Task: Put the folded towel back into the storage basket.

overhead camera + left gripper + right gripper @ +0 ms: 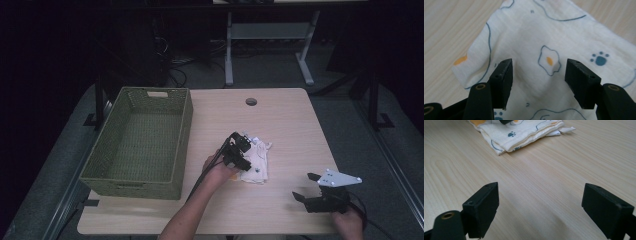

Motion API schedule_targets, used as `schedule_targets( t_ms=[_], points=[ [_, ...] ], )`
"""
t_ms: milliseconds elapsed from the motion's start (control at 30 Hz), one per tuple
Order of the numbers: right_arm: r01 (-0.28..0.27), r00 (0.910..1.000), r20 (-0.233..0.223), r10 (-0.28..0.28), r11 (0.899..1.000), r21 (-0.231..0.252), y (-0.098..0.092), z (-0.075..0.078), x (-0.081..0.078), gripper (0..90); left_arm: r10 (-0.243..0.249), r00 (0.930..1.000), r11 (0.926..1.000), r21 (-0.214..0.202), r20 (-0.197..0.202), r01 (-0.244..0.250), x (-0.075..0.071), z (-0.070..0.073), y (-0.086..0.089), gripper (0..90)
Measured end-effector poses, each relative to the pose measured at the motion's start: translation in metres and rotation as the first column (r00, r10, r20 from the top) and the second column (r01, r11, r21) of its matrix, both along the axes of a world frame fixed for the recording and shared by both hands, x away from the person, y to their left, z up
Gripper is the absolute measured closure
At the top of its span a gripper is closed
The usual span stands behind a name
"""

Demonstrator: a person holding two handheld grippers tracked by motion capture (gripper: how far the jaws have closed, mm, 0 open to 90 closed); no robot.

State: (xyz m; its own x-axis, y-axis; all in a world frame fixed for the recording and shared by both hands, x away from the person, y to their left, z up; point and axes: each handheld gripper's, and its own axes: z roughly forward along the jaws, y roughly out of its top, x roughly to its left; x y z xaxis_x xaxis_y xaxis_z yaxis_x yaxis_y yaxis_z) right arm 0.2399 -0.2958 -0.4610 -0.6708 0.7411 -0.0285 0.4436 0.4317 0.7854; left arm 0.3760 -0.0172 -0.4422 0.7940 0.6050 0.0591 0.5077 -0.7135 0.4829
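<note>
- High view: the folded cloth (257,162) is lying mid-table, right of the green basket (137,177); the left gripper (241,151) is hovering over it, the right gripper (309,187) sitting well apart.
- Left gripper view: the jaws are gaping, released, above the printed cloth (549,37).
- Right gripper view: the jaws are spreading wide over bare table (536,190), grasping nothing.

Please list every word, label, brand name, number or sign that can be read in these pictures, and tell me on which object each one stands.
There are none to read. The folded cloth carries only drawings: fried eggs, blue paw prints and small dark marks that form no letters. The green basket, the table and each hand-held gripper, left and right, show no writing.
</note>
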Motion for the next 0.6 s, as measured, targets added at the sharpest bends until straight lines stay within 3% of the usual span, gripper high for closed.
schedule_targets(
  t_ms=[100,300,600],
  points=[
    [0.003,1.0000,0.002,-0.003,1.000,0.005,-0.0003,0.0003,-0.0001,13.7,0.012,0.9999,0.9999,0.009,-0.008,-0.012,0.0024,-0.0034,-0.0006,42.5],
    [0.005,1.0000,0.004,-0.005,1.000,0.008,-0.0006,0.0005,-0.0003,13.7,0.024,0.9990,0.9990,-0.036,-0.037,-0.026,0.0047,-0.0062,0.0025,49.1],
    [0.003,1.0000,0.007,-0.003,1.000,0.012,0.0007,0.0010,-0.0004,13.7,0.012,0.9994,0.9990,-0.042,-0.032,-0.013,0.0019,-0.0056,0.0035,61.3]
  ],
)
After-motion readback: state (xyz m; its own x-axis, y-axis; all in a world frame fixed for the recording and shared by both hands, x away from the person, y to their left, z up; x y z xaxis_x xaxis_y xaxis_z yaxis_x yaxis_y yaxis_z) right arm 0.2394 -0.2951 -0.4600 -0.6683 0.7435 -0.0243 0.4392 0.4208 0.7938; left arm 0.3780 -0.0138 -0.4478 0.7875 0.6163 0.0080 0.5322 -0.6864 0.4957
